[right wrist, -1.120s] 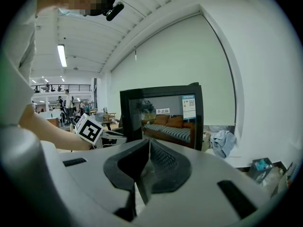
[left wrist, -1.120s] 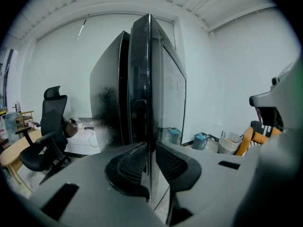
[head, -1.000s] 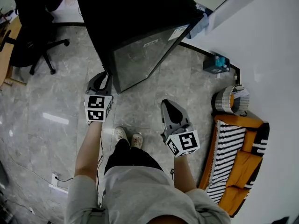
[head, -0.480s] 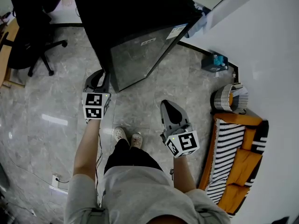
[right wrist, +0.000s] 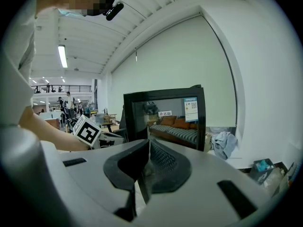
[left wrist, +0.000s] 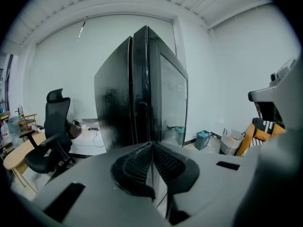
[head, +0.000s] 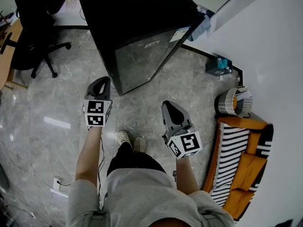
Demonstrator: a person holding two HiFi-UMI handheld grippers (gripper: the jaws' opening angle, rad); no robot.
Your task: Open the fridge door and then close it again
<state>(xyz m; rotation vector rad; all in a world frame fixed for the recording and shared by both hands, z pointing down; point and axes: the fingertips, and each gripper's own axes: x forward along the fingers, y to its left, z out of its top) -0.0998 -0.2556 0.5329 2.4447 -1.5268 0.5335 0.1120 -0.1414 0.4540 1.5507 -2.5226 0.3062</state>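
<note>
A: What sort of place is this?

B: A room with a grey stone-patterned floor and a white wall along the right. A black office chair stands at the far left. An orange sofa with striped cushions sits against the wall at the near right.

A: And the fridge?

B: The fridge is black and tall, in the far middle. Its glass door faces near and right, and it looks shut, flush against the body. The glass only mirrors the room, so I cannot tell what is inside.

A: The two tools?

B: The left gripper points at the fridge's near left corner, close to it but not touching. Its jaws have just been closing and are pressed together with nothing between them. The right gripper is held nearer and to the right, clear of the door. Its jaws meet too, and it is empty.

A: Any other containers?

B: Two, by the right wall. A woven basket just beyond the sofa's far end holds something pale — paper or cloth, too small to tell. Farther along, a small teal box sits on the floor by the wall, and what it holds is unclear. A pale blue cloth lies beside the fridge's far right corner.
</note>
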